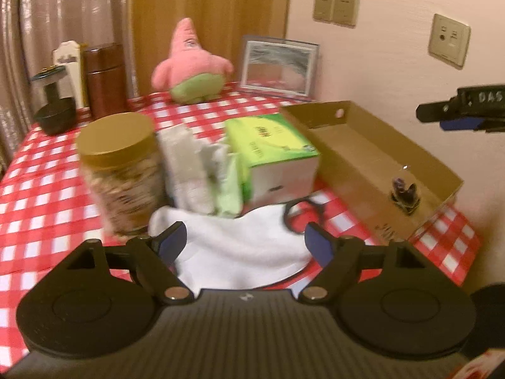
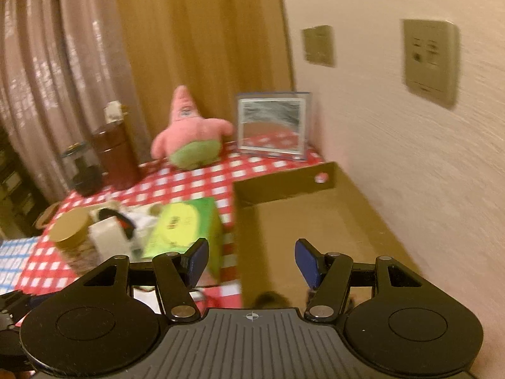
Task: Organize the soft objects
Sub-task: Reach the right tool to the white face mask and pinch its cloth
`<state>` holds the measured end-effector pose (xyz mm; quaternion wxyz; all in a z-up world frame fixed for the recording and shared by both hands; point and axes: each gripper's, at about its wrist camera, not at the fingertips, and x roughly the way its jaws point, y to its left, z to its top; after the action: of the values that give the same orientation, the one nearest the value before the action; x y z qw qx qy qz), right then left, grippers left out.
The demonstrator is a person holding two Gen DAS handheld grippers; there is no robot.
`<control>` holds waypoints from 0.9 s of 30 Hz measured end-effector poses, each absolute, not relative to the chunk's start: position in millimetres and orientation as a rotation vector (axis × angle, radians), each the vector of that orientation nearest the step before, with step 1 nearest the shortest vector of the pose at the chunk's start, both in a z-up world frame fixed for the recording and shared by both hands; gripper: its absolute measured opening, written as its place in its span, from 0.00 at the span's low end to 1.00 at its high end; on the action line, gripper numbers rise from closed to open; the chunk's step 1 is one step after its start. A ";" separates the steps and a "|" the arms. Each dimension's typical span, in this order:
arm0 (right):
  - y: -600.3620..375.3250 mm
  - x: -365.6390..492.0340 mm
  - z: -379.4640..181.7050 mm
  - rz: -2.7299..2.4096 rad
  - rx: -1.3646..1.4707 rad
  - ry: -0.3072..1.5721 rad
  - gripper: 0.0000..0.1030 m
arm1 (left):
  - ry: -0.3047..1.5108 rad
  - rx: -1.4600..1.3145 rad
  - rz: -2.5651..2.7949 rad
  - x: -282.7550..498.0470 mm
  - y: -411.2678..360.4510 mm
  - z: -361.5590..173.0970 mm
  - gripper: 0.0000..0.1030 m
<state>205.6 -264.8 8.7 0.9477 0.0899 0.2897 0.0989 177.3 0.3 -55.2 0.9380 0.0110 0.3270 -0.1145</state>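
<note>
A white cloth [image 1: 243,252] lies on the checked table right in front of my left gripper [image 1: 246,237], which is open and empty with its fingers on either side of the cloth. Folded white and green towels [image 1: 205,173] stand between a jar and a green tissue box [image 1: 274,154]. A pink starfish plush [image 1: 189,63] sits at the back; it also shows in the right wrist view [image 2: 186,129]. A shallow cardboard tray [image 1: 372,145] lies at the right, holding a small dark object [image 1: 404,194]. My right gripper [image 2: 252,260] is open and empty above the tray's near part [image 2: 300,221].
A gold-lidded jar [image 1: 120,164] stands left of the towels. A black loop [image 1: 303,218] lies by the cloth. A brown canister [image 1: 105,79], a black stand [image 1: 53,107] and a framed mirror [image 1: 277,66] stand at the back. The wall is close on the right.
</note>
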 end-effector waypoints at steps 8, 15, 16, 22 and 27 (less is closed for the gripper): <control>-213.1 195.2 2.9 0.303 0.107 0.618 0.59 | 0.680 0.054 -0.183 157.2 37.1 -59.7 0.79; -165.5 194.5 -20.3 0.420 -0.052 0.648 0.59 | 0.699 0.074 -0.148 155.1 64.7 -66.2 0.79; -157.9 194.7 -25.5 0.446 -0.077 0.649 0.59 | 0.701 0.077 -0.144 155.9 67.4 -67.6 0.79; -118.1 199.5 -57.6 0.553 -0.240 0.668 0.59 | 0.711 0.063 -0.119 160.8 83.1 -76.2 0.79; -90.1 209.2 -89.1 0.599 -0.366 0.681 0.59 | 0.742 0.023 -0.097 169.8 94.5 -87.8 0.79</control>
<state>209.2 -90.1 -89.1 0.8829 -0.1758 0.3269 0.2876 169.8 94.5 -87.8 0.9307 0.0114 0.3626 -0.0471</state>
